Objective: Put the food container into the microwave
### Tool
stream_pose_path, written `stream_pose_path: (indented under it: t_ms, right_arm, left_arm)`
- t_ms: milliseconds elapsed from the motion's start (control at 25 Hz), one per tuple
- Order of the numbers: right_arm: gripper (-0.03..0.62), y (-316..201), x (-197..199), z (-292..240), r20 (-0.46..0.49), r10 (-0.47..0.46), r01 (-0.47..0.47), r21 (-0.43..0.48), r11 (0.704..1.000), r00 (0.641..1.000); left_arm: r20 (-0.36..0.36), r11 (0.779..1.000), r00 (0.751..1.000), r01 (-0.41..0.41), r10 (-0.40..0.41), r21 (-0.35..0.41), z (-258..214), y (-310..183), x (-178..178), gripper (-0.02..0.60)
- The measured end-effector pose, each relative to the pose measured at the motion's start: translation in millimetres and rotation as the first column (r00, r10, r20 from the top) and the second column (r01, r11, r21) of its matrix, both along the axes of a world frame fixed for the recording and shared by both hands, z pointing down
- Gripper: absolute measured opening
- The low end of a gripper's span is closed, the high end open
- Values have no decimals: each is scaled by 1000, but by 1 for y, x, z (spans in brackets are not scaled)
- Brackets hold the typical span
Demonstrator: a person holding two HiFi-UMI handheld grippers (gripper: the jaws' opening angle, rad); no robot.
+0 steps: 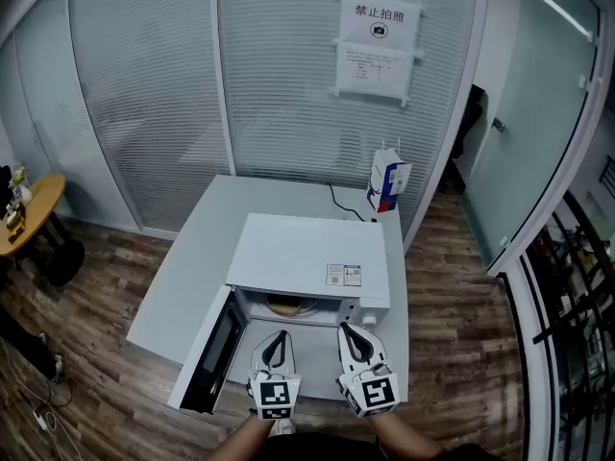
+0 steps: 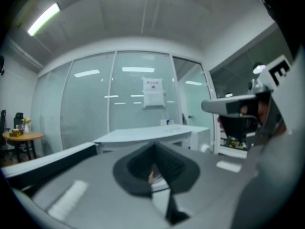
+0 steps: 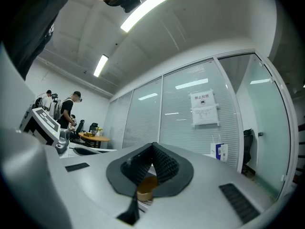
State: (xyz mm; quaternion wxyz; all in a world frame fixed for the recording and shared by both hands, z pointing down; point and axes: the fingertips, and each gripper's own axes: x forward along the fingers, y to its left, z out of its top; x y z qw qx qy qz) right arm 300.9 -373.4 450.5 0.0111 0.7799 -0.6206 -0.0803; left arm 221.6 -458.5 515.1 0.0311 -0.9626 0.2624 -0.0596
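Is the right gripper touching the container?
Apart. Head view: the container sits inside the microwave; the right gripper, jaws together, is outside its opening, a gap between.

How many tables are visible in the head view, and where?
2. The white table in the middle carries the microwave; the round wooden table is at the left edge, partly cut off. Others may lie outside the frame.

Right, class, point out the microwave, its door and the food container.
microwave (image 1: 307, 248), head view, white top panel.
door (image 1: 221, 349), head view, dark inner window.
food container (image 3: 145, 186), right gripper view, brown side wall.
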Motion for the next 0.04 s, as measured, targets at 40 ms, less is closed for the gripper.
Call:
stream_pose_path:
  t_ms: [40]
  right_arm:
    - [5, -1, 1, 0, -1, -2, 2, 2, 1000, 1000]
  left_arm:
    - [3, 1000, 1000, -1, 1, 5, 0, -1, 1, 8]
